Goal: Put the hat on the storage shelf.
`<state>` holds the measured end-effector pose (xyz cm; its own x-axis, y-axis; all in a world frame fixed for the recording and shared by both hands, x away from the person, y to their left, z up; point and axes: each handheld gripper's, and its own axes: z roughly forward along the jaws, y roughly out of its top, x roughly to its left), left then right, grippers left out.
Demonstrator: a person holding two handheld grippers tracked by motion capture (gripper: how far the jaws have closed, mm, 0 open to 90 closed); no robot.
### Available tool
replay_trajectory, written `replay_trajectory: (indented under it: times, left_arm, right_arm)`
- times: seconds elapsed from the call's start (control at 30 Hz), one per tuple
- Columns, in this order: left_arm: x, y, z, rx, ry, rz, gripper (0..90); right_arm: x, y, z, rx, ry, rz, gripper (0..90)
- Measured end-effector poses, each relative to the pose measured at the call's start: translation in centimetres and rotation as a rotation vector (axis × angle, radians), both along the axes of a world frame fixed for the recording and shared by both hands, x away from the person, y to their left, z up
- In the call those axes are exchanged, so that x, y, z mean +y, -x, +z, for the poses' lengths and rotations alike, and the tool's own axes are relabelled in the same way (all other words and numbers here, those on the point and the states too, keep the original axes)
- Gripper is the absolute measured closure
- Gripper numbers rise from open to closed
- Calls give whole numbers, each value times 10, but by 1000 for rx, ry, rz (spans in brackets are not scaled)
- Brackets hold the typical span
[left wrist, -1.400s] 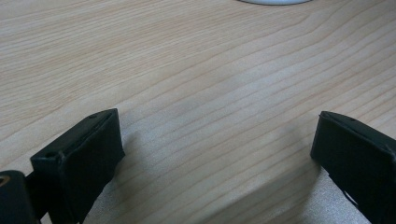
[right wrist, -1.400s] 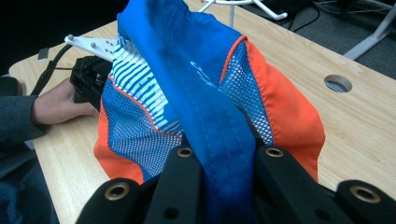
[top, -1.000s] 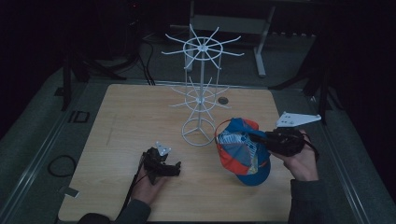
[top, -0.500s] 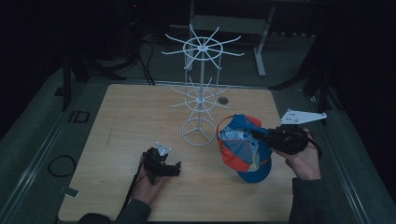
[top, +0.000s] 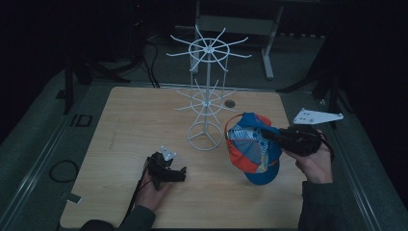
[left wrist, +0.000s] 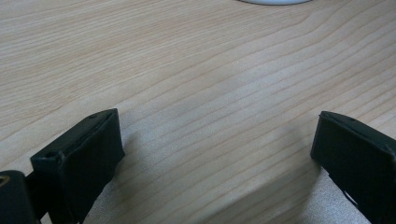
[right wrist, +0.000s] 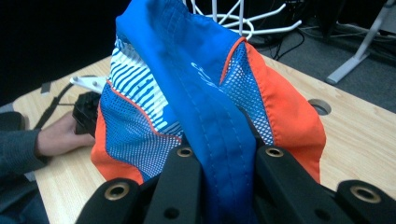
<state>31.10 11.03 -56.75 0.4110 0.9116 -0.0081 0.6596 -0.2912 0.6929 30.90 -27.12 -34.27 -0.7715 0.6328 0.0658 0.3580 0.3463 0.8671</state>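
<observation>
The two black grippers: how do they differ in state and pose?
The right gripper is shut on the blue-and-orange mesh cap, raised beside the white wire rack; the left gripper is open, holding nothing, low over the wooden table. Each sits in a hand.

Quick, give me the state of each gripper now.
Left gripper: open, holding nothing, over the wooden table.
Right gripper: shut on the blue-and-orange mesh cap.

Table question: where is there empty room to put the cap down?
The wooden table is bare between its left edge and the white wire rack, and along the near edge. It is crowded by the rack's ring base, where the right claw holds the blue-and-orange cap.
</observation>
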Motion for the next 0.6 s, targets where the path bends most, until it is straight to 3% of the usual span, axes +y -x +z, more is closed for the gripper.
replay_trajectory:
  times: [0.1, 0.6]
  left_arm:
    - [0, 0, 0, 0, 0, 0, 26]
    - [0, 0, 0, 0, 0, 0, 26]
  right_arm:
    - [-2, 0, 3, -8, -28, -6, 842]
    - [-3, -3, 14, -29, -43, -23, 841]
